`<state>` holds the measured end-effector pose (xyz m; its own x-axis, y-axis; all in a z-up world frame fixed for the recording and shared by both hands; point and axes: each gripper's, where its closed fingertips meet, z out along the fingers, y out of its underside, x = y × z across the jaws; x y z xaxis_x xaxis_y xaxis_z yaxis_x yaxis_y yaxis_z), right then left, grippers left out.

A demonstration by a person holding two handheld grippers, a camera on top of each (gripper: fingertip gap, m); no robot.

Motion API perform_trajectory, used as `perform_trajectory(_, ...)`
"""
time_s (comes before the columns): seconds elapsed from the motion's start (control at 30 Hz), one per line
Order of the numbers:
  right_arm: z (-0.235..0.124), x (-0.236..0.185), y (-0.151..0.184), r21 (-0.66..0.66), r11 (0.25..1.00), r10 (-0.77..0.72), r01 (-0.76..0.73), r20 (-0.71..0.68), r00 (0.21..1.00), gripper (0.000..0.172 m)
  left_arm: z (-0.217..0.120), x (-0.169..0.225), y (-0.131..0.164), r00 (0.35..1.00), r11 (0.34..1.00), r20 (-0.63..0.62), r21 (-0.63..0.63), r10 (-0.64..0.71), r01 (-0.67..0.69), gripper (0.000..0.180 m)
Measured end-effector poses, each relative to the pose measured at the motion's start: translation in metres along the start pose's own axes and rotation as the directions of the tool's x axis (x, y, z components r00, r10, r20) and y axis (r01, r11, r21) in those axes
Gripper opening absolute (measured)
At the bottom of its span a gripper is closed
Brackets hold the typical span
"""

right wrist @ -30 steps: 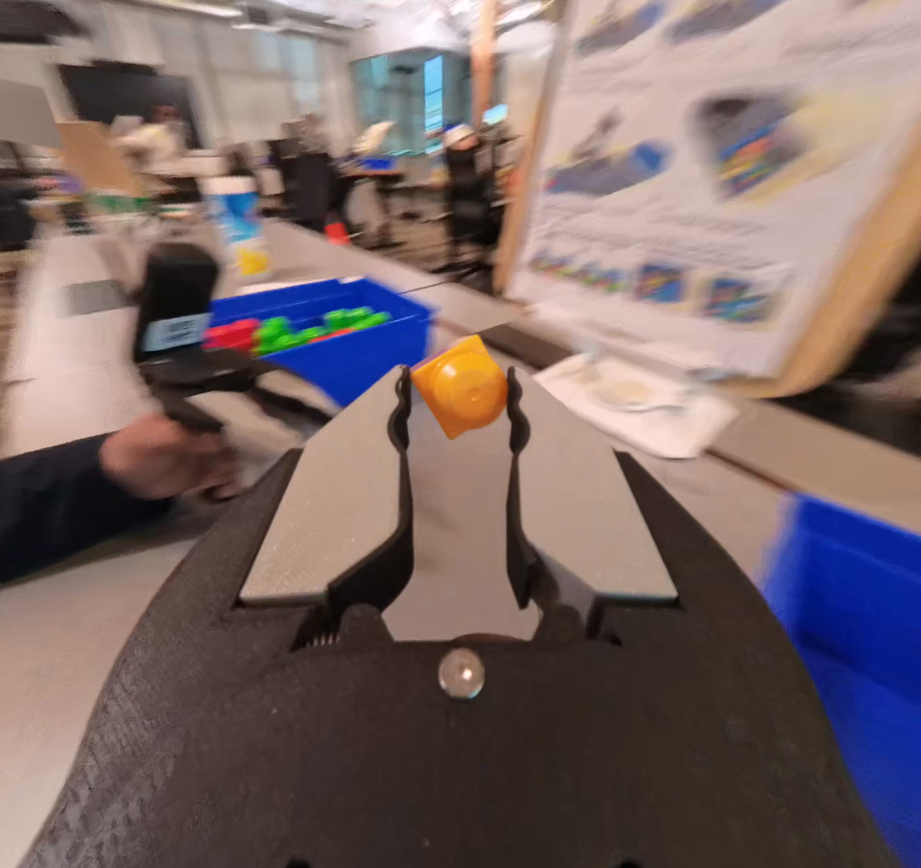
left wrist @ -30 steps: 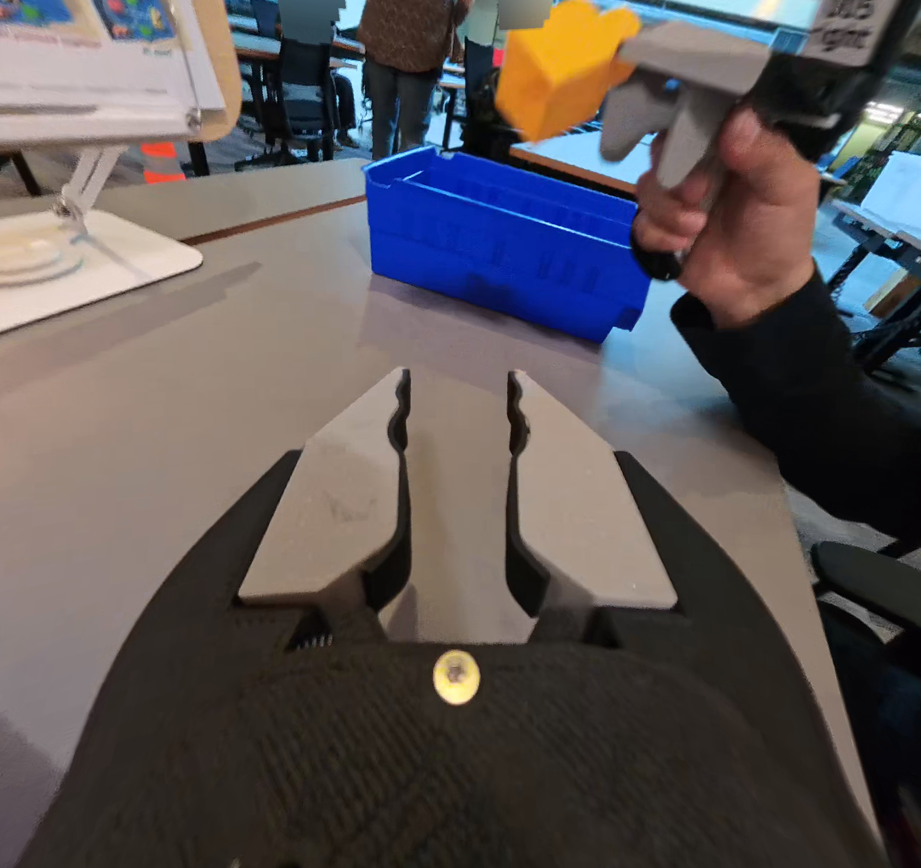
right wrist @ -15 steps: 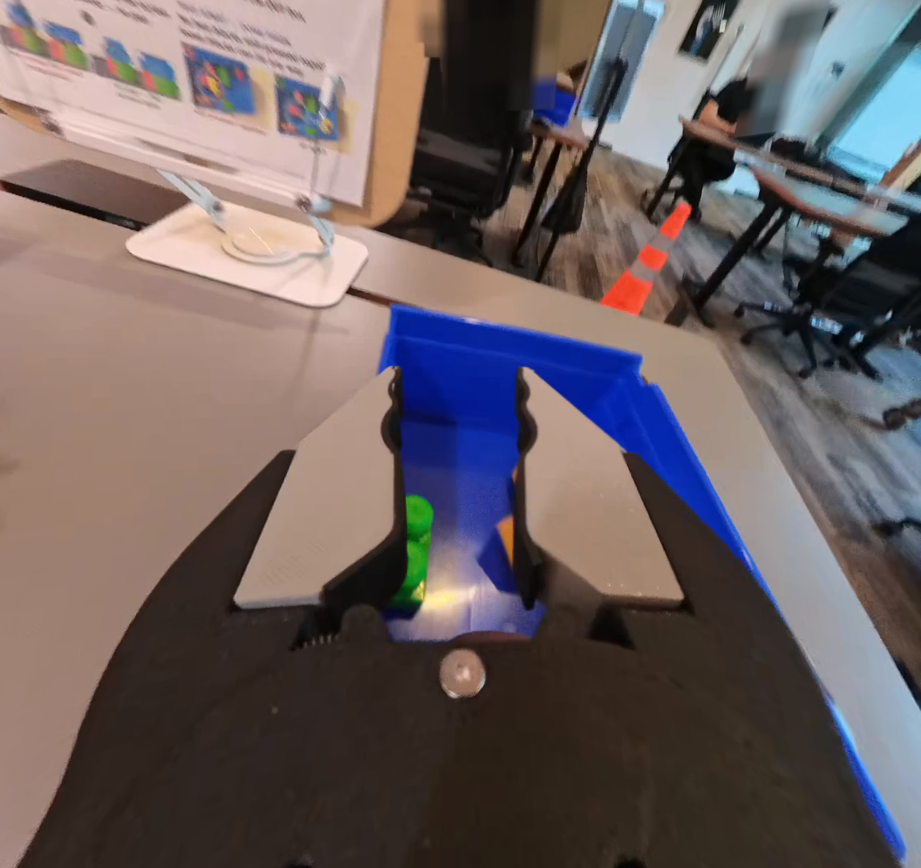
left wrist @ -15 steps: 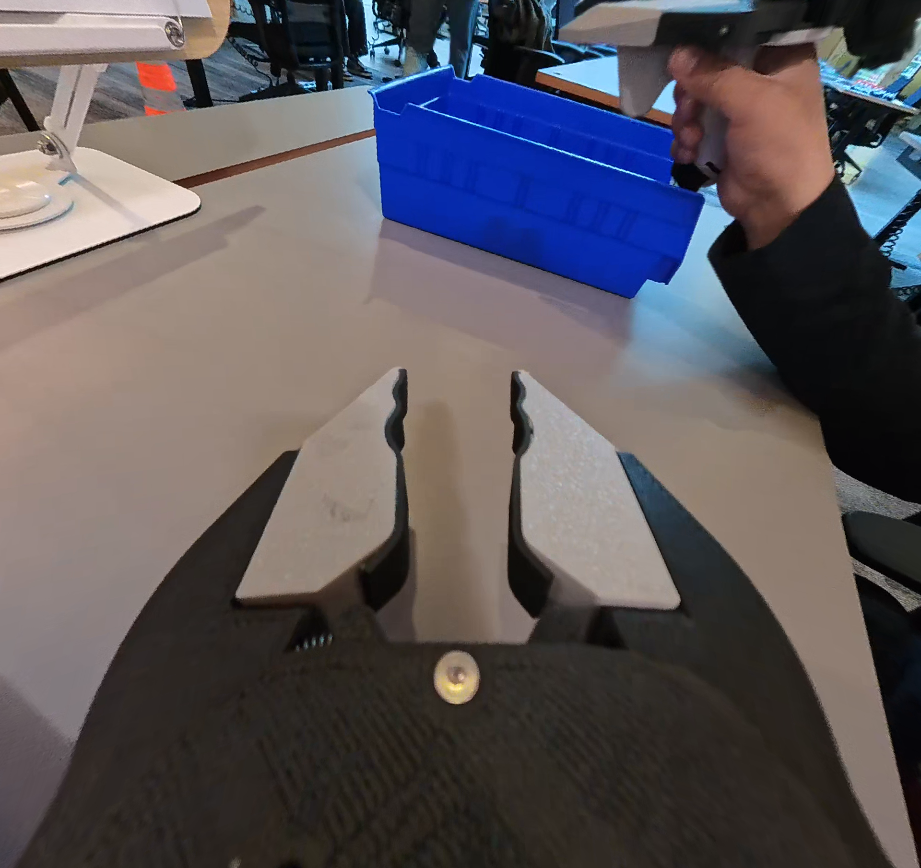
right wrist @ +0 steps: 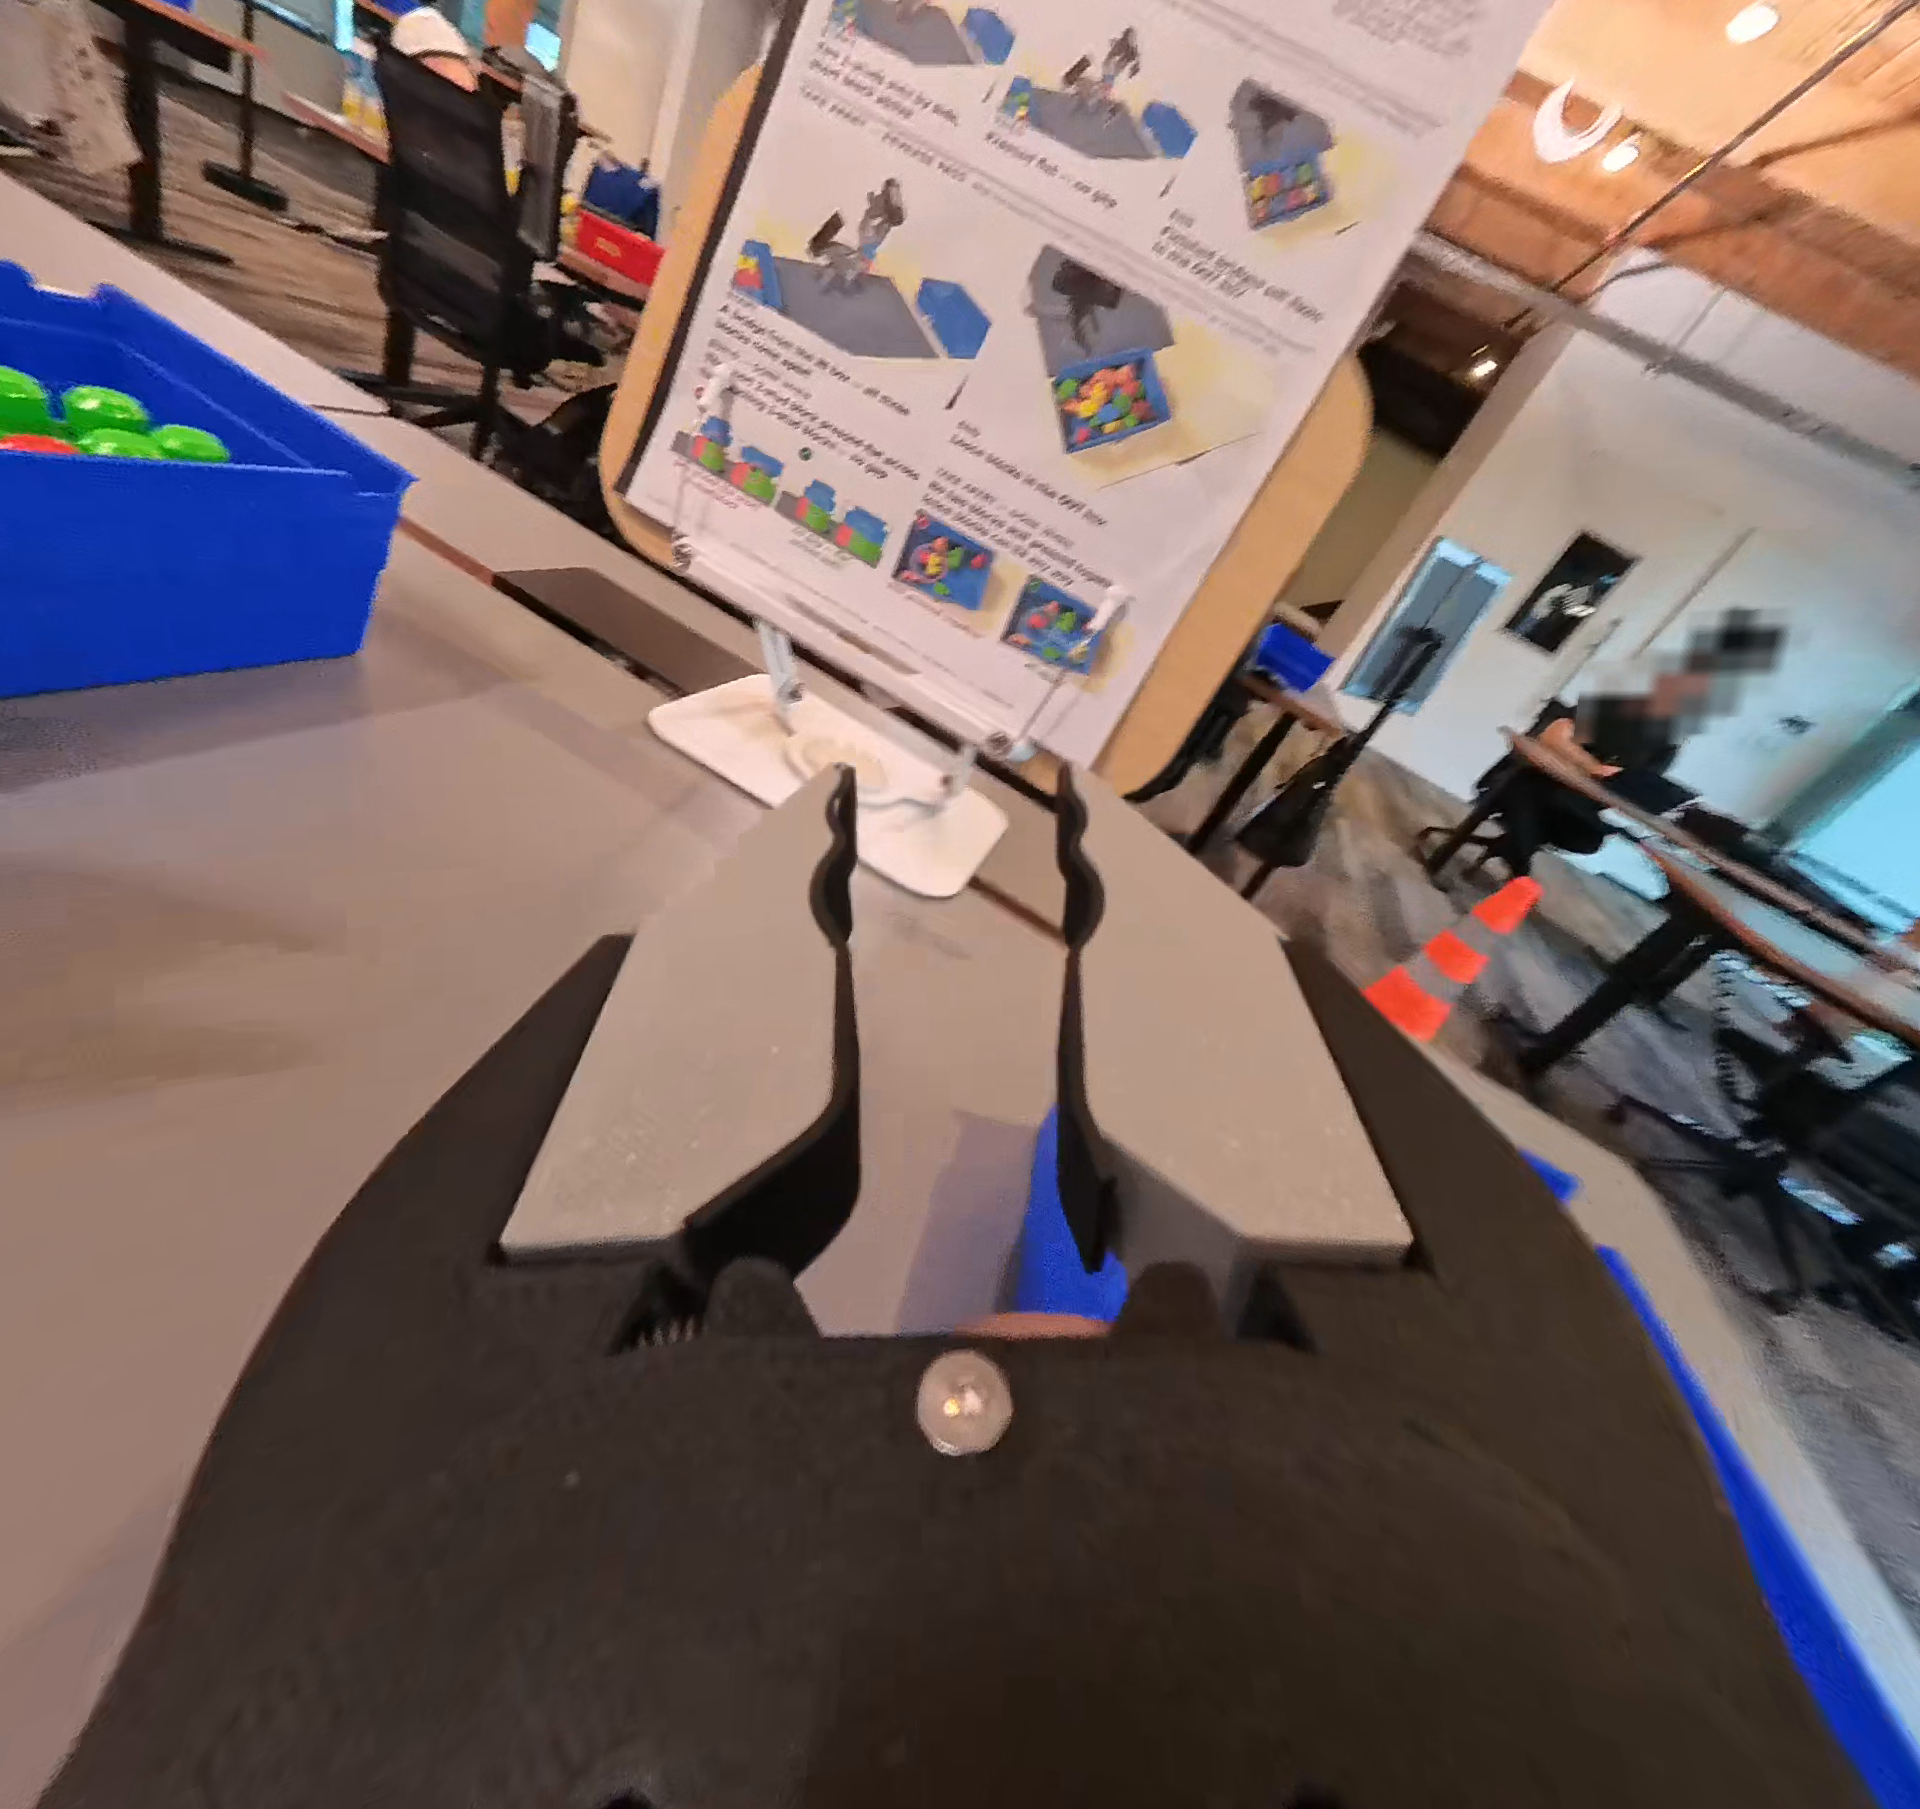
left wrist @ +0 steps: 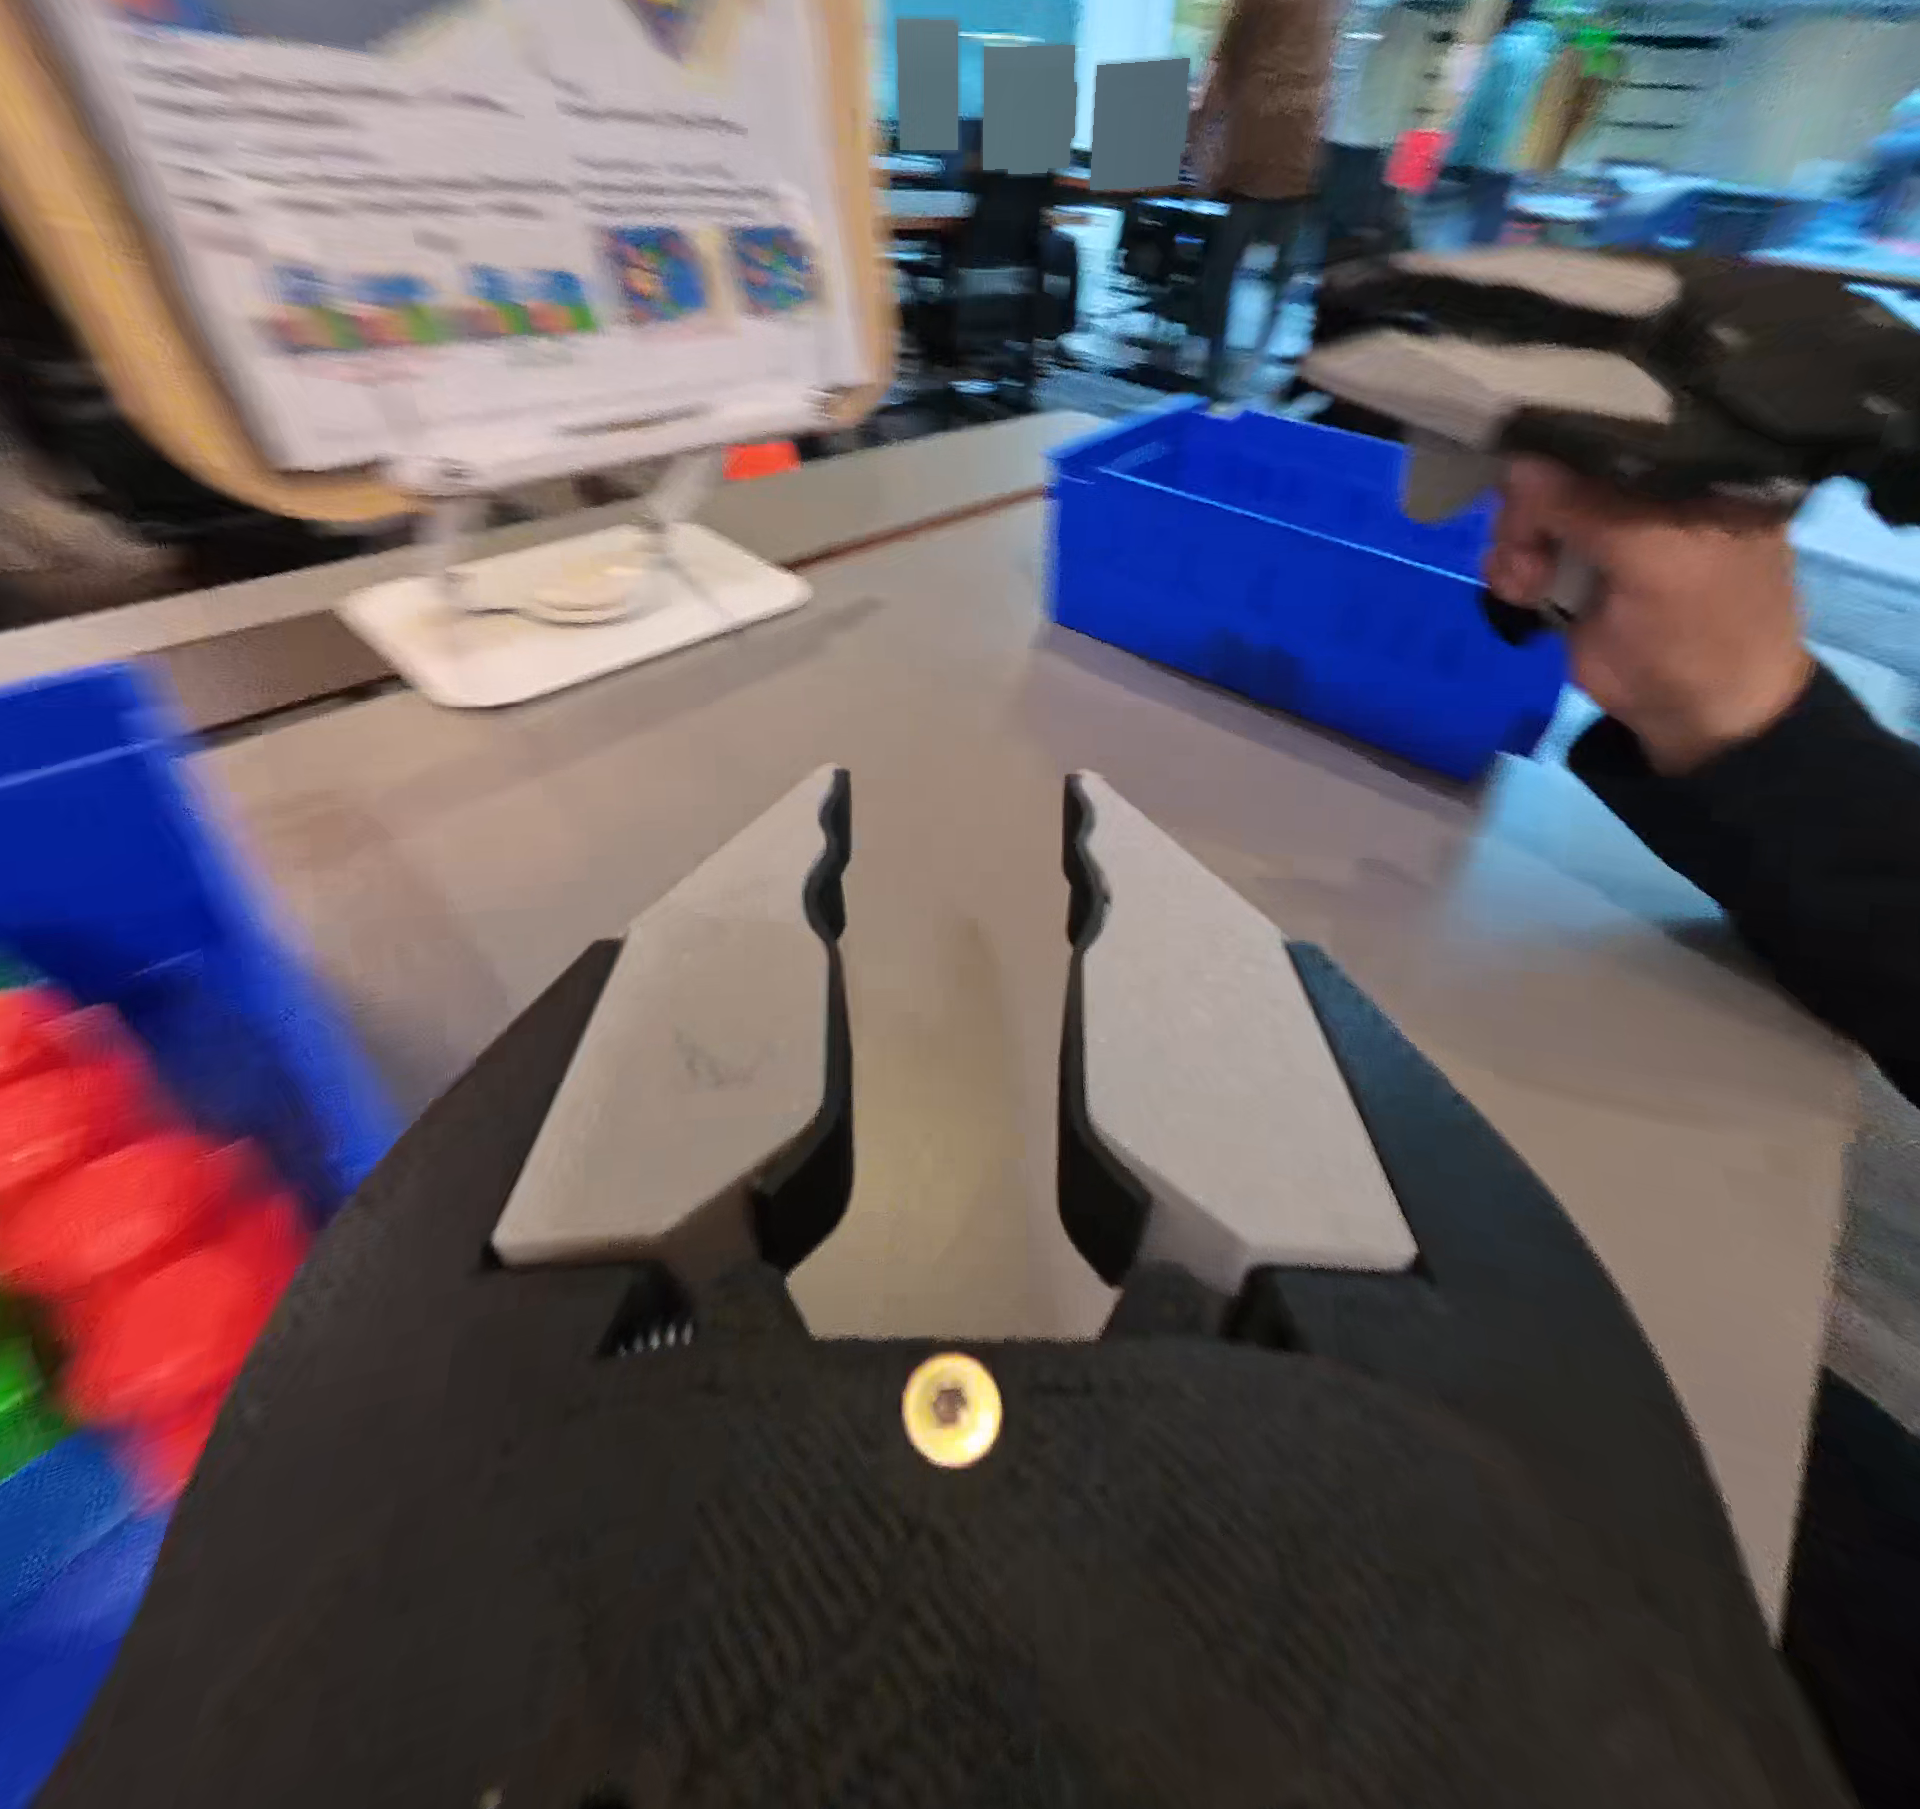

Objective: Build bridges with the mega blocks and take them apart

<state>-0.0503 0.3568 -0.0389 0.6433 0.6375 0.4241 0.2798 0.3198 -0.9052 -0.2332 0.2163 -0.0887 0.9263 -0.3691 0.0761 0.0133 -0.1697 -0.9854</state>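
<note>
two blue bins (left wrist: 1268, 554) (left wrist: 94, 855) — two grippers (left wrist: 948, 803) (right wrist: 948, 803)

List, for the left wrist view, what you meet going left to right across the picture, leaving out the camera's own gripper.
Red blocks in a blue bin → instruction sheet on its white stand → second blue bin → right gripper, jaws apart, nothing between.
</note>
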Motion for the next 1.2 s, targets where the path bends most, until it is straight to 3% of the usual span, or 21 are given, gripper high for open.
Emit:
perform_trajectory(0.1,0.008,-0.022,0.011,-0.066,0.996,0.071,-0.064,0.107,0.992,0.046,-0.049,-0.075,-0.018,0.952,0.999,0.305,-0.044,-0.007,0.022,0.040)
perform_trajectory(0.2,0.012,-0.042,0.019,-0.118,0.989,0.114,-0.091,0.201,0.973,0.048,-0.081,-0.138,-0.006,0.873,0.982,0.487,-0.169,0.011,0.082,0.050)
perform_trajectory(0.33,0.015,-0.058,0.025,-0.143,0.987,0.107,-0.073,0.247,0.963,0.048,-0.077,-0.172,0.041,0.860,0.917,0.509,-0.323,-0.040,0.234,0.055)
perform_trajectory(0.43,0.016,-0.065,0.026,-0.147,0.988,0.093,-0.055,0.265,0.960,0.048,-0.074,-0.190,0.073,0.832,0.866,0.554,-0.430,0.029,0.256,0.053)
perform_trajectory(0.6,0.017,-0.069,0.029,-0.156,0.986,0.102,-0.059,0.285,0.953,0.046,-0.066,-0.205,0.105,0.813,0.795,0.577,-0.528,0.079,0.298,0.045)
perform_trajectory(0.7,0.016,-0.070,0.029,-0.157,0.985,0.114,-0.069,0.293,0.949,0.045,-0.064,-0.210,0.104,0.812,0.786,0.569,-0.559,0.133,0.263,0.035)
perform_trajectory(0.8,0.016,-0.073,0.030,-0.161,0.984,0.117,-0.070,0.306,0.945,0.045,-0.069,-0.216,0.090,0.791,0.817,0.587,-0.534,0.175,0.215,0.035)
perform_trajectory(1.0,0.017,-0.092,0.034,-0.183,0.981,0.130,-0.063,0.383,0.915,0.044,-0.084,-0.210,0.042,0.801,0.935,0.597,-0.305,0.041,0.179,0.034)
perform_trajectory(1.1,0.014,-0.109,0.031,-0.177,0.980,0.159,-0.085,0.456,0.876,0.044,-0.080,-0.182,0.011,0.876,0.970,0.476,-0.173,-0.072,0.174,0.034)
perform_trajectory(1.2,0.007,-0.129,0.021,-0.150,0.978,0.205,-0.144,0.567,0.798,0.045,-0.065,-0.132,-0.022,0.956,0.984,0.259,-0.075,-0.137,0.162,0.034)
